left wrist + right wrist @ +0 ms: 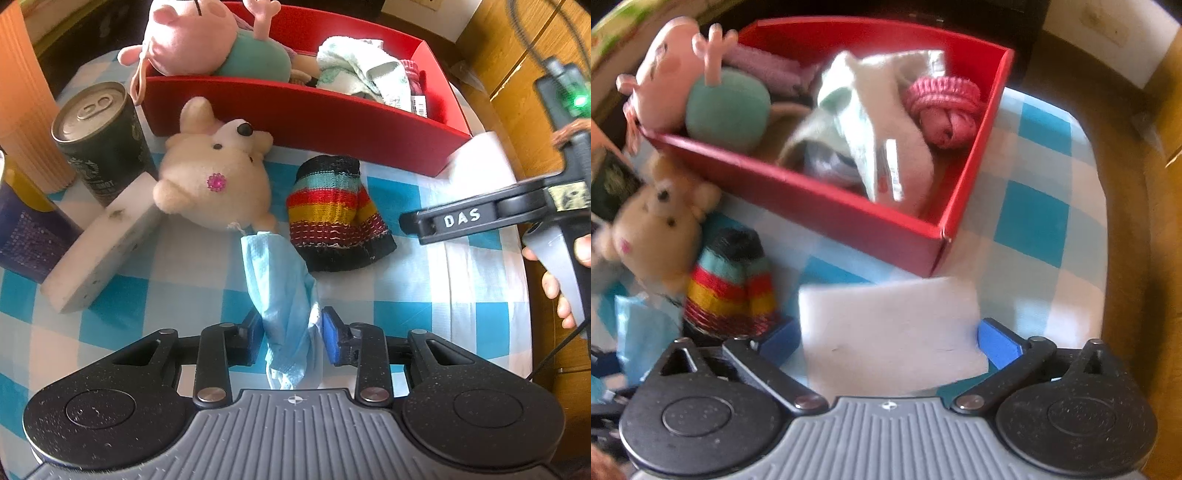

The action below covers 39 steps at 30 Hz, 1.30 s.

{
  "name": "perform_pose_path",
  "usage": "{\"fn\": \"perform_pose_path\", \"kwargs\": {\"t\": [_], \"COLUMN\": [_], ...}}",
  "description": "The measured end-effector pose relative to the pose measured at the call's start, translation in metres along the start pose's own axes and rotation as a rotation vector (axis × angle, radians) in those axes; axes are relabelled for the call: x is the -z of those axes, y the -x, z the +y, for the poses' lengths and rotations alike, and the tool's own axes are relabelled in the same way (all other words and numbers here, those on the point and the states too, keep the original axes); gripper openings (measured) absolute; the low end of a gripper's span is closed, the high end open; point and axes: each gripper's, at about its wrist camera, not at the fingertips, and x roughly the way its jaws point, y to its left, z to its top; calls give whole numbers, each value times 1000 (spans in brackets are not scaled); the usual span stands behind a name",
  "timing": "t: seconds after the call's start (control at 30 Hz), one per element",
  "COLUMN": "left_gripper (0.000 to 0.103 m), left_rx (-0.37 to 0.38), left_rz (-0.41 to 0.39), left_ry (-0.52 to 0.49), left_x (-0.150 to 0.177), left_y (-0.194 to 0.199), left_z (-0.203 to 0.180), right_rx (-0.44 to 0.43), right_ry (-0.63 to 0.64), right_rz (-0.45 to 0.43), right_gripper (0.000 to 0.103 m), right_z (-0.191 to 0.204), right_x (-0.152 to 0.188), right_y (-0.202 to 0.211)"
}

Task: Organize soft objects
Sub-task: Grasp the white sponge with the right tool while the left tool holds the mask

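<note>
Left claw [291,341] narrowed, blue pads pinching a blue mask [284,295] that trails ahead toward the bear [218,181] and striped hat [332,214]; right claw [886,343] spread wide around a white sponge [890,336], pads seemingly not pressing it. Only the left view shows the can [103,140] and a second sponge [103,251]; only the right, a pink knit roll [945,110]. Beyond both, red box [831,214] holding pink pig [195,37] and pale cloth [871,122].

Your left gripper [291,338] pinches a blue face mask [282,295], jaws pressed on its crumpled middle; beyond it, a striped knit hat [334,216] lies on the tabletop [424,295] before the red box [306,122].
</note>
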Motion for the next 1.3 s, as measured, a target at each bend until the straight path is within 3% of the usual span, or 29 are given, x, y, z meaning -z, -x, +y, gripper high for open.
{"fn": "perform_pose_path", "kwargs": {"t": [0.13,0.2,0.4,0.57,0.77,0.83,0.97,1.3], "left_gripper": [34,34,38,39,37,30,26,19], "left_rx": [2,2,2,4,-9,-23,-58,-40], "left_rz": [1,0,4,4,-1,-1,-8,-18], "left_ry": [3,5,-2,-8,-22,-31,-61,-54], "left_x": [0,0,0,-1,-1,-1,0,-1], "left_y": [0,0,0,-1,-2,-4,-5,0], "left_z": [2,2,0,-4,-9,-9,-10,-9], "right_rx": [-3,-7,-40,-68,-62,-60,-43,-64], "right_ry": [-50,-79,-211,-303,-328,-319,-299,-299], "right_rz": [25,11,-18,-20,-16,-21,-33,-83], "right_gripper": [78,63,32,16,7,2,1,1], "right_z": [-10,-15,-44,-65,-72,-68,-65,-59], "right_x": [1,0,-2,0,0,2,5,6], "right_y": [-4,0,9,8,7,9,12,32]}}
